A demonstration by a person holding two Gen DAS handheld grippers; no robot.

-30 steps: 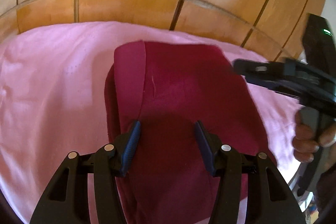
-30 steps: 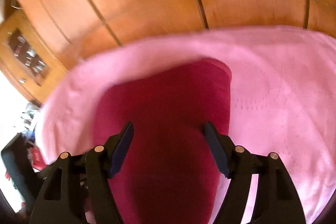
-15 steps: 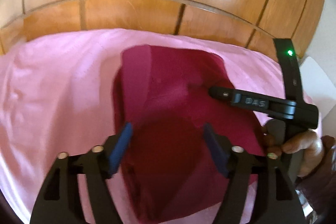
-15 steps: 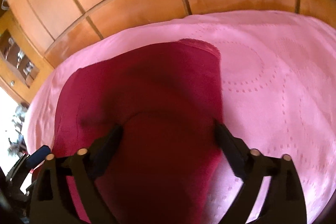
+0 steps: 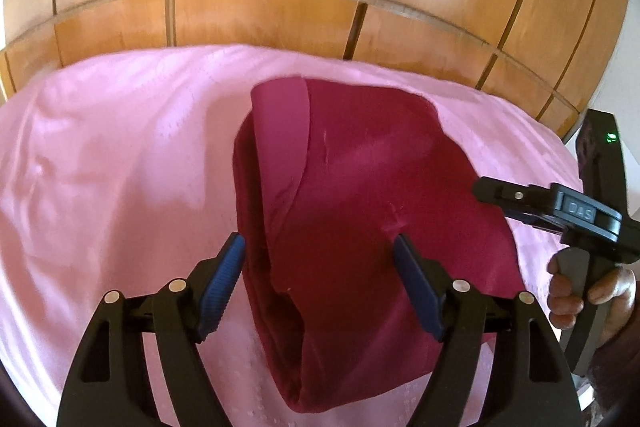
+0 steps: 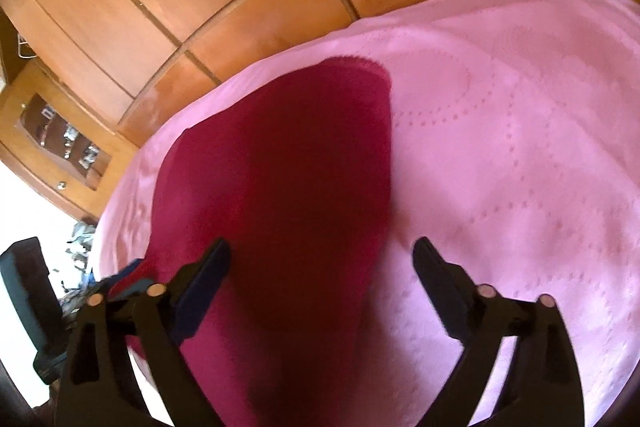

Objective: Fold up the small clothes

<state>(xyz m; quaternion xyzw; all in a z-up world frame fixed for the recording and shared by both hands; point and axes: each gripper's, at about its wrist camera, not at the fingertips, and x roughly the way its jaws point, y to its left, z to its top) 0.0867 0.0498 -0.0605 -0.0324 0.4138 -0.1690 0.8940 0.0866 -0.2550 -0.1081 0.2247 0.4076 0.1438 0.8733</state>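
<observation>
Nearest, the left gripper (image 5: 318, 281) hangs spread and empty over the folded maroon garment (image 5: 360, 219) lying on the pink bedspread (image 5: 120, 167), the right gripper (image 6: 322, 285), jaws narrowing on nothing, beside it, probably positioning for another fold, wooden wardrobe panels (image 5: 260, 7) behind.

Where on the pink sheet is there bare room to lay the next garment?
Left of the maroon garment, the pink sheet is bare up to the wooden panelling. Its right side is bare too. The middle is crowded: garment, left claw, right claw closing, nothing gripped.
</observation>
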